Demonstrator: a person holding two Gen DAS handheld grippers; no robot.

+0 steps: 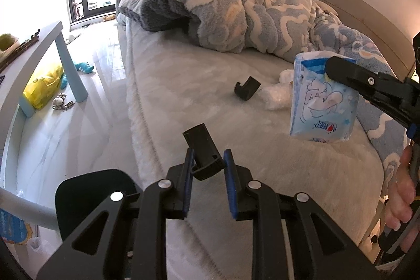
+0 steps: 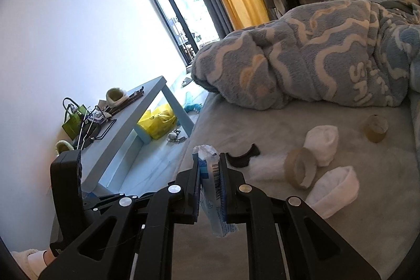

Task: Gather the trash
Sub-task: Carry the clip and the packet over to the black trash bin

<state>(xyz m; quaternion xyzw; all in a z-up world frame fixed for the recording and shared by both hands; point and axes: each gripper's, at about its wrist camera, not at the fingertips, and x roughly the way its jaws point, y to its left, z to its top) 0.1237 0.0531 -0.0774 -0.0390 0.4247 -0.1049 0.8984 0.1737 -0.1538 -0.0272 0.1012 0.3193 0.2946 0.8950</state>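
Observation:
My left gripper [image 1: 208, 152] is shut on a small black plastic bracket [image 1: 200, 143] and holds it above the grey bed [image 1: 183, 85]. My right gripper [image 2: 209, 156] is shut on a blue-and-white tissue pack [image 2: 210, 175]. In the left wrist view that pack [image 1: 323, 101] hangs in the air at the right, clamped by the right gripper [image 1: 332, 68]. A second black bracket [image 1: 246, 91] lies on the bed beside crumpled white paper [image 1: 275, 96]. The right wrist view shows it [image 2: 242, 155] near two tape rolls [image 2: 300, 167] [image 2: 375, 127] and white wads [image 2: 321, 143].
A blue patterned fleece blanket [image 1: 236, 17] is heaped at the far side of the bed. A light blue side table [image 2: 141, 117] with clutter stands left of the bed, with a yellow bag [image 2: 157, 122] under it. A hand [image 1: 401, 190] holds the right gripper's handle.

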